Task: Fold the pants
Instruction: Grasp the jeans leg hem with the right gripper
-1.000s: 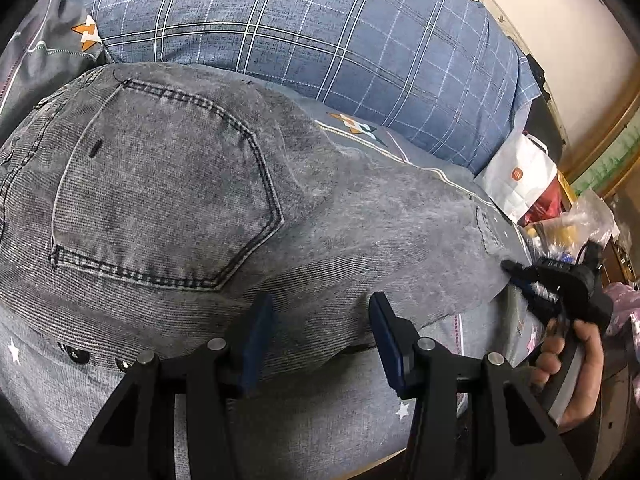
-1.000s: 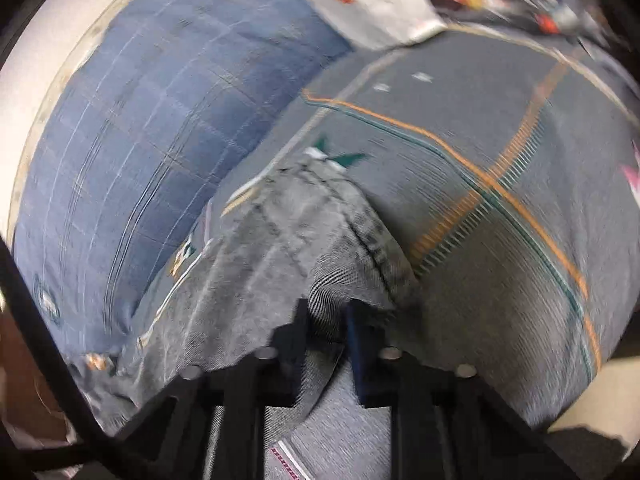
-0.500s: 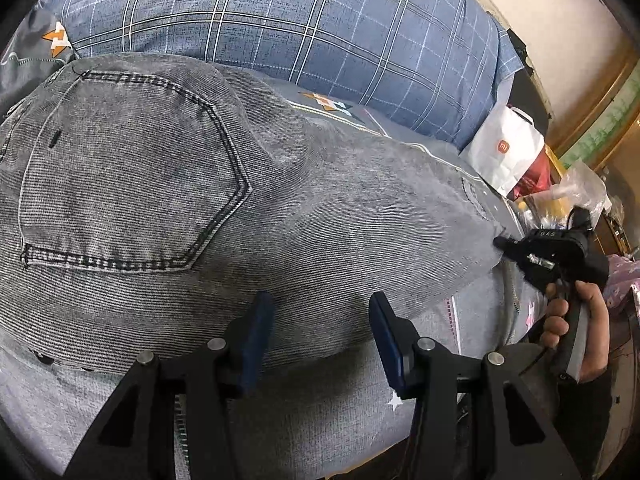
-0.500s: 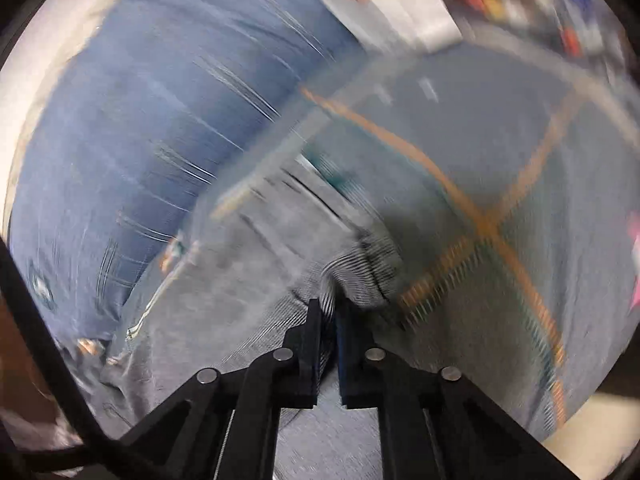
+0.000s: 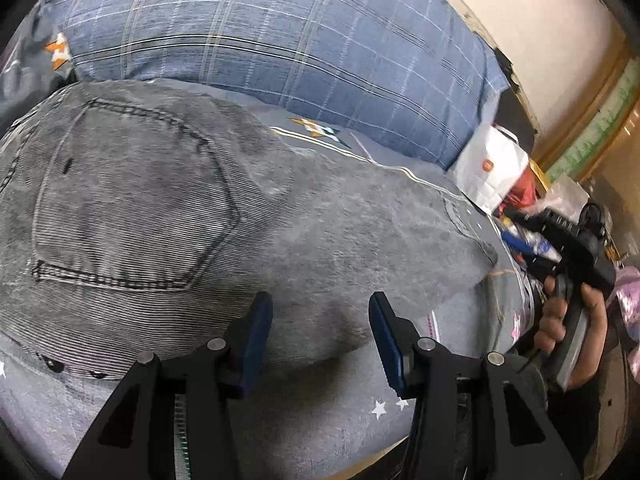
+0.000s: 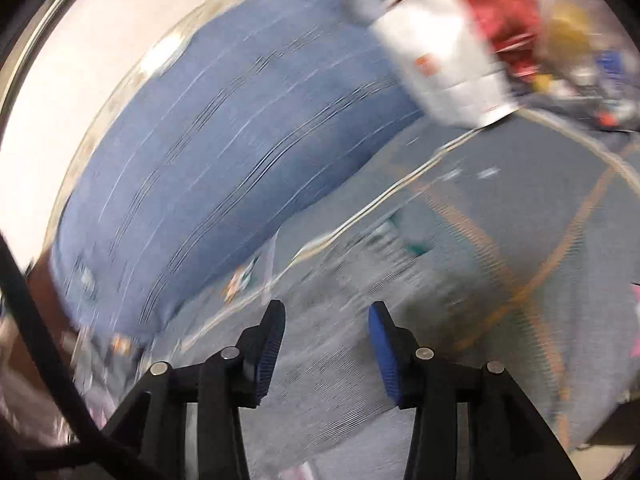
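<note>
Grey jeans [image 5: 160, 216] lie flat on the bed, back pocket [image 5: 132, 200] up at the left and the leg running right to its hem [image 5: 468, 232]. My left gripper [image 5: 320, 312] hovers open just over the near edge of the jeans, gripping nothing. In the same view a hand [image 5: 568, 320] holds my right gripper [image 5: 516, 228] just past the hem, clear of the cloth. The right wrist view is blurred. There the right gripper [image 6: 326, 320] has its jaws opening, and the jeans [image 6: 340, 368] lie below them, not pinched.
A blue plaid pillow [image 5: 300, 40] lies along the far side against the wall. A white paper bag [image 5: 488, 172] and red and assorted clutter [image 5: 524, 196] sit at the right end. The grey star-print sheet [image 5: 280, 420] reaches the bed's near edge.
The right gripper, shut on the hem of the jeans before, has parted its jaws, let the cloth go and lifted away. The left gripper has stayed open in about the same place.
</note>
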A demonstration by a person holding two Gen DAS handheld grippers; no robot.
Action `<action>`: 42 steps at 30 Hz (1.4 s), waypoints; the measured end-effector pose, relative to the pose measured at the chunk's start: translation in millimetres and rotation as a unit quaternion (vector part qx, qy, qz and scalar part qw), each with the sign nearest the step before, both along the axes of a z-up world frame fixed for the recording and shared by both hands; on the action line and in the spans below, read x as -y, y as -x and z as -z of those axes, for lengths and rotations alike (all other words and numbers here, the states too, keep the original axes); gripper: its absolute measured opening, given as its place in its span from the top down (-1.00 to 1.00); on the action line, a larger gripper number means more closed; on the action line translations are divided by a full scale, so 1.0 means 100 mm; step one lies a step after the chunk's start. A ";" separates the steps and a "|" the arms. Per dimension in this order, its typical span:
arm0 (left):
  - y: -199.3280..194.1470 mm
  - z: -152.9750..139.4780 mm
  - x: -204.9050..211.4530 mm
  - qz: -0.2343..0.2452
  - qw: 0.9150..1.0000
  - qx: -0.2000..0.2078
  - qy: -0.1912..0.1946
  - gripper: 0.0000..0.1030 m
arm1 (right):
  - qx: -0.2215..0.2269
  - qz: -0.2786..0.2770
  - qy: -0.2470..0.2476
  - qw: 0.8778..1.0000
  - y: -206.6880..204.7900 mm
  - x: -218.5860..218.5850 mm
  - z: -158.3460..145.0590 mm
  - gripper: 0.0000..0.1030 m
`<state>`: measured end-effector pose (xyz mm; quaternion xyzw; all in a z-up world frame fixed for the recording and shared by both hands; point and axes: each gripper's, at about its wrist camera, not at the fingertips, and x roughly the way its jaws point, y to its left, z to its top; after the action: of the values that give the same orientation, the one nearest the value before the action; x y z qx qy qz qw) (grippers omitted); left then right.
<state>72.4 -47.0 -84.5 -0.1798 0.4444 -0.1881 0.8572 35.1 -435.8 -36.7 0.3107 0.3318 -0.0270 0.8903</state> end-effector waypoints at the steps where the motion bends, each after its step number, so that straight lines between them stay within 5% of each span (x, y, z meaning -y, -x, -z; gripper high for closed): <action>1: 0.00 0.00 -0.03 -0.005 1.000 -0.002 0.003 0.01 | -0.020 -0.017 0.005 1.000 -0.09 -0.09 0.08 0.09; 6: 0.00 -0.02 -0.14 -0.024 1.000 -0.005 0.014 0.01 | -0.127 -0.038 0.026 0.991 -0.31 -0.26 0.49 0.09; 10: 0.04 -0.10 -0.18 -0.026 0.999 0.006 0.019 0.01 | -0.046 -0.037 0.029 0.998 -0.12 -0.28 0.17 0.08; 12: 0.07 -0.17 -0.15 -0.020 1.000 0.014 0.011 0.01 | -0.019 -0.008 0.000 1.000 -0.02 -0.19 0.10 -0.19; 16: 0.12 -0.36 0.09 0.026 0.999 0.029 -0.004 0.01 | -0.012 0.073 -0.081 0.994 0.20 0.17 0.21 -0.19; 20: 0.09 -0.45 0.58 0.099 0.994 0.034 -0.030 -0.02 | -0.019 0.113 -0.105 0.988 0.29 0.40 0.28 -0.19; 27: -0.19 -0.36 1.67 0.210 0.973 0.031 -0.095 -0.02 | -0.014 0.157 -0.159 0.975 0.49 0.71 0.37 -0.19; 32: -0.33 -0.16 2.48 0.282 0.947 0.033 -0.153 -0.02 | -0.015 0.157 -0.187 0.970 0.51 0.91 0.46 -0.19; 38: -0.43 0.09 3.03 0.315 0.922 0.047 -0.219 -0.01 | -0.026 0.152 -0.220 0.963 0.48 1.03 0.63 -0.19; 42: -0.44 0.15 3.17 0.307 0.920 0.066 -0.237 0.05 | -0.020 0.142 -0.231 0.962 0.46 1.04 0.66 -0.19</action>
<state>116.5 -363.8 -99.5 0.1862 0.4513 -0.3425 0.8027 -10.7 -539.7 -103.0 0.5517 0.2990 -0.0819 0.7743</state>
